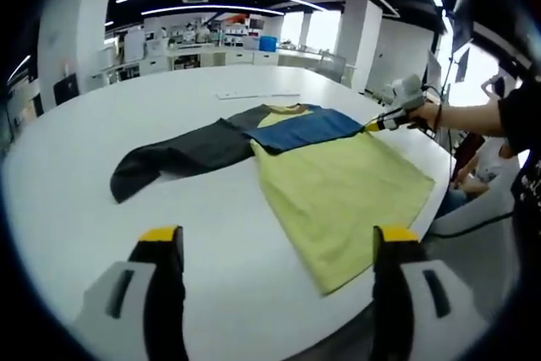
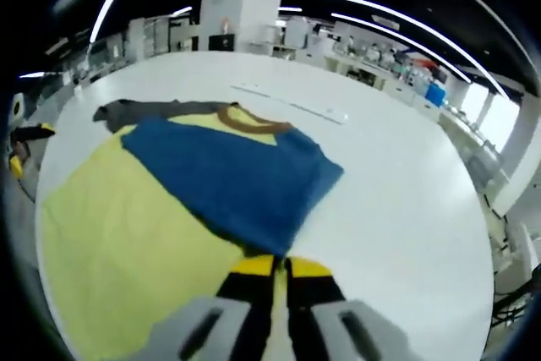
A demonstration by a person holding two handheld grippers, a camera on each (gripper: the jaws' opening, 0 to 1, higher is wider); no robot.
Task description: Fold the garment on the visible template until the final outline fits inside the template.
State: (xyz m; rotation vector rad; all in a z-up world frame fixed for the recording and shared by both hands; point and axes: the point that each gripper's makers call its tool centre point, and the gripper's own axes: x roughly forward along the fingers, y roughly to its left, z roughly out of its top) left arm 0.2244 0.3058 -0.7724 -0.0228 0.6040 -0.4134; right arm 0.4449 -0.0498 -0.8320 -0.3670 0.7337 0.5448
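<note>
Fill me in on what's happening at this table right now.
A person with a gripper in each hand is folding a long-sleeved shirt on a white table. The right gripper is shut on the blue sleeve, which lies folded across the yellow body. The left gripper is open, hovering above the table near the hem and holding nothing. The dark grey sleeve is spread flat out to the side, not yet folded.
</note>
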